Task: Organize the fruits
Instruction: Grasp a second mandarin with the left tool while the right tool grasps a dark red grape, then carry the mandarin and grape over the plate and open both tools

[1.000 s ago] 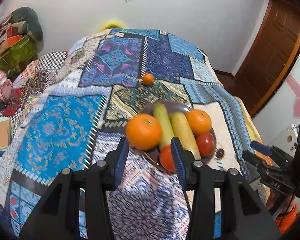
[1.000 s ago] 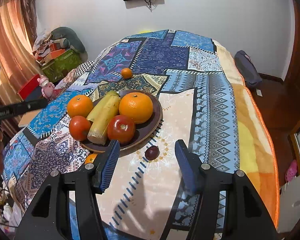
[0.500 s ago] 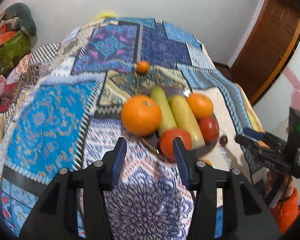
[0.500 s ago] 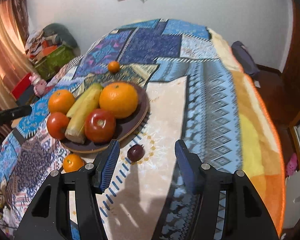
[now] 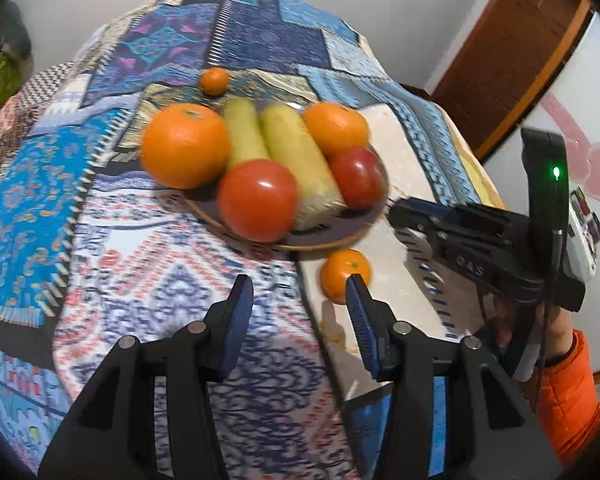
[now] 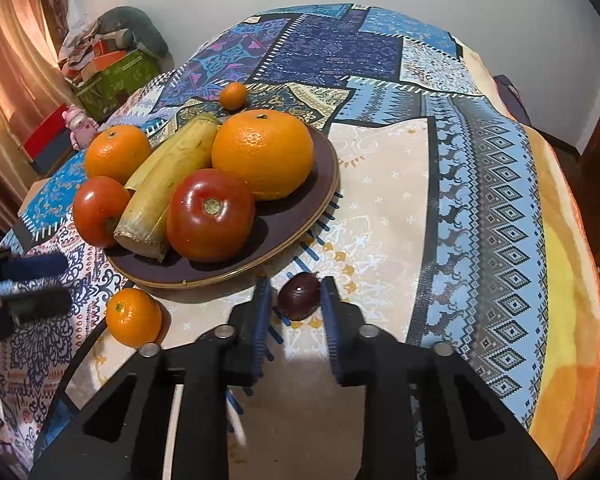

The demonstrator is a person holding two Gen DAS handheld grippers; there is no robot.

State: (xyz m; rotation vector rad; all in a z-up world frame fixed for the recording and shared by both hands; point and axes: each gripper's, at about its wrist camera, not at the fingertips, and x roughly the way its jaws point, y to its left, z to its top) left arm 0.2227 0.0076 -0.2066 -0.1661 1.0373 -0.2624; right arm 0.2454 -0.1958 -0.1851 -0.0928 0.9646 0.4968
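A dark round plate (image 6: 284, 236) holds two oranges, two tomatoes and two pale green-yellow fruits. It also shows in the left wrist view (image 5: 332, 236). A small dark purple fruit (image 6: 300, 295) lies on the cloth just in front of the plate. My right gripper (image 6: 293, 300) has its jaws around it, narrowed, with a small gap on the left side. A small orange (image 5: 345, 274) lies beside the plate rim; it also shows in the right wrist view (image 6: 133, 317). My left gripper (image 5: 300, 300) is open, just short of it. Another small orange (image 5: 214, 81) lies beyond the plate.
A patchwork cloth (image 6: 480, 184) covers the rounded surface, which falls away on all sides. A wooden door (image 5: 512, 52) stands at the right. Boxes and clothes (image 6: 112, 60) are piled at the far left. The right gripper body (image 5: 480, 248) sits close beside my left gripper.
Both grippers moved forward and down toward the plate's near rim. The right jaws narrowed around the purple fruit. The left gripper shifted right toward the small orange.
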